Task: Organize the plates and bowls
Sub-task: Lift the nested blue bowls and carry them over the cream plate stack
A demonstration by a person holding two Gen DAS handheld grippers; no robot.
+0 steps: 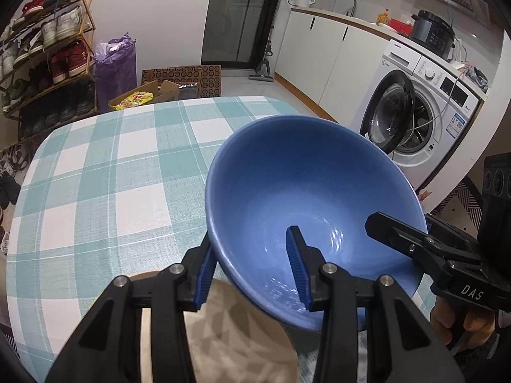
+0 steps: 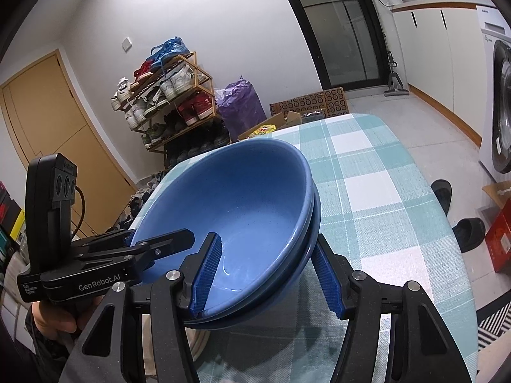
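Note:
Two blue bowls, nested, are held tilted above the checked table. In the left wrist view my left gripper point(image 1: 252, 255) straddles the near rim of the bowls point(image 1: 306, 188), one finger inside and one outside; the right gripper point(image 1: 399, 229) grips the rim's right side. In the right wrist view the stacked bowls point(image 2: 249, 198) show two rims; my right gripper point(image 2: 268, 255) straddles their near wall, and the left gripper point(image 2: 153, 245) holds the left rim. A beige plate point(image 1: 242, 335) lies under the bowls, and a sliver of it also shows in the right wrist view point(image 2: 199, 338).
The table has a teal and white checked cloth point(image 1: 105, 191). A shoe rack point(image 1: 44, 54), a purple bag point(image 1: 116, 67) and a cardboard box point(image 1: 143, 97) stand beyond it. A washing machine point(image 1: 424, 108) with its door open is on the right. Black slippers point(image 2: 447, 194) lie on the floor.

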